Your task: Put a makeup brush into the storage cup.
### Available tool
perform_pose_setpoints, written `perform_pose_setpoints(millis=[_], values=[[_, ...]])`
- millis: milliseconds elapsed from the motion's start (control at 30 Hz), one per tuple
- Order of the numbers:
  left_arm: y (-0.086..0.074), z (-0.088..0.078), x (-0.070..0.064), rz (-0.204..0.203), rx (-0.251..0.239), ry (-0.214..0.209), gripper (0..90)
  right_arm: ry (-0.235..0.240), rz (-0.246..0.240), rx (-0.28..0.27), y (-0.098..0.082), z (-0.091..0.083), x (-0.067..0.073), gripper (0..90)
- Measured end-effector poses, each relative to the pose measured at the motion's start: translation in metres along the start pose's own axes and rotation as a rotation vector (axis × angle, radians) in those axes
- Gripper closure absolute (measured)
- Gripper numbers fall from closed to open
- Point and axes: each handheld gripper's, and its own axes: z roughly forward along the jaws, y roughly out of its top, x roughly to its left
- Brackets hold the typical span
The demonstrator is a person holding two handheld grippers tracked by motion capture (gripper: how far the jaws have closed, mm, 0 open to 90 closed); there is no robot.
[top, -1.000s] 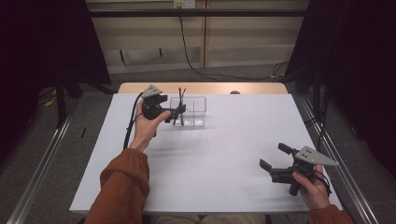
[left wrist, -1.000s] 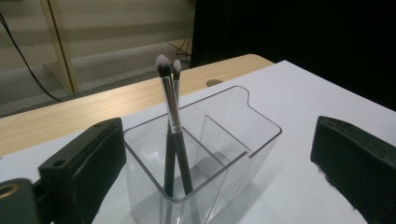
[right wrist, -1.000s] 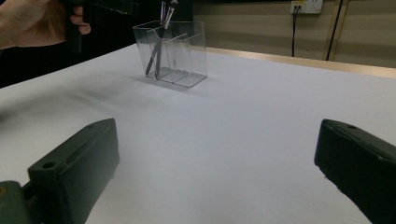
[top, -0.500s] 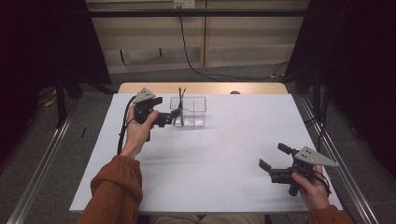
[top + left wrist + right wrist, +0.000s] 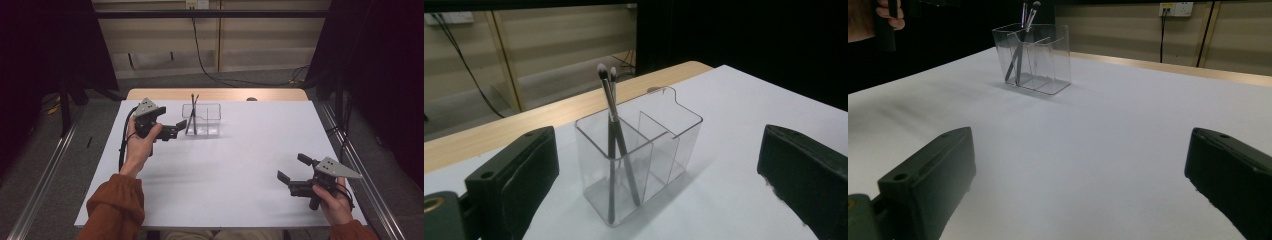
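Beside organizer (image 5: 202, 120), left gripper (image 5: 175, 131) (seemingly empty)

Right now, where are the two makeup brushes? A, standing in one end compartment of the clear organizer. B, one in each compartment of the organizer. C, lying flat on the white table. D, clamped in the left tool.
A: both makeup brushes stand bristles up, crossed, in the same end compartment of the clear organizer, while the left tool sits open beside it, holding nothing.

Clear acrylic organizer (image 5: 639, 155) holding two black-handled makeup brushes (image 5: 613, 130), white table cover (image 5: 240, 165), rust-orange sleeve (image 5: 112, 207), black grippers.
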Motion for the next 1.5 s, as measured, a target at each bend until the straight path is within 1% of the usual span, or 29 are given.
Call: perform_pose_setpoints(millis=[33, 133, 200, 267, 300, 400, 433, 600, 733, 767, 833, 900, 1000, 1067, 1100, 1167, 1233, 1400, 1500], values=[[-0.001, -0.002, 0.000, -0.009, -0.006, -0.001, 2.9, 0.001, 0.001, 0.000, 0.000, 0.000, 0.000, 0.0], [-0.006, -0.008, 0.001, -0.018, 0.000, 0.000, 2.9, 0.000, 0.002, 0.000, 0.000, 0.000, 0.000, 0.0], [-0.009, -0.013, 0.000, -0.014, -0.008, 0.002, 2.9, 0.002, 0.001, 0.000, 0.000, 0.000, 0.000, 0.0], [-0.013, -0.016, -0.001, -0.025, -0.023, -0.003, 2.7, 0.001, 0.001, -0.001, 0.000, 0.000, 0.000, 0.0], [-0.014, -0.018, -0.001, -0.015, -0.021, -0.001, 2.6, 0.001, 0.001, -0.001, 0.000, 0.000, 0.000, 0.0], [-0.017, -0.022, -0.003, -0.020, -0.025, -0.006, 2.6, 0.001, -0.002, -0.002, 0.000, 0.000, 0.000, 0.0], [-0.017, -0.024, -0.003, -0.014, -0.031, 0.002, 2.6, 0.001, -0.002, -0.002, 0.000, 0.000, 0.000, 0.0], [-0.019, -0.036, -0.005, -0.011, -0.047, 0.023, 2.6, -0.001, 0.000, 0.000, 0.000, 0.001, 0.001, 0.0], [-0.026, -0.046, -0.006, 0.003, -0.041, 0.050, 1.7, -0.002, 0.001, 0.000, 0.000, 0.000, 0.000, 0.0], [-0.028, -0.049, -0.006, -0.001, -0.043, 0.056, 1.7, 0.000, 0.001, 0.000, 0.000, 0.000, 0.000, 0.0], [-0.031, -0.055, -0.006, 0.000, -0.049, 0.052, 1.7, 0.000, 0.002, -0.001, 0.000, 0.001, 0.001, 0.0], [-0.036, -0.059, -0.007, -0.009, -0.053, 0.056, 1.7, 0.001, 0.001, 0.001, 0.000, 0.001, 0.001, 0.0], [-0.042, -0.065, -0.009, -0.005, -0.045, 0.054, 1.7, -0.001, 0.000, 0.002, 0.000, 0.001, 0.000, 0.0], [-0.047, -0.069, -0.010, -0.027, -0.058, 0.048, 1.8, 0.000, -0.002, 0.002, 0.000, 0.001, 0.001, 0.0], [-0.049, -0.071, -0.011, -0.027, -0.058, 0.044, 1.8, -0.001, -0.001, 0.002, 0.000, 0.001, 0.001, 0.0], [-0.051, -0.075, -0.013, -0.018, -0.055, 0.053, 1.8, 0.000, -0.002, 0.003, 0.000, 0.001, 0.001, 0.0], [-0.054, -0.080, -0.015, -0.024, -0.060, 0.053, 2.0, 0.002, -0.001, 0.002, 0.000, 0.001, 0.001, 0.0], [-0.059, -0.092, -0.020, 0.000, -0.056, 0.062, 2.3, -0.002, 0.000, 0.001, 0.000, 0.001, 0.001, 0.0], [-0.064, -0.098, -0.022, -0.002, -0.060, 0.063, 2.1, 0.001, -0.004, 0.001, 0.000, 0.001, 0.001, 0.0]])
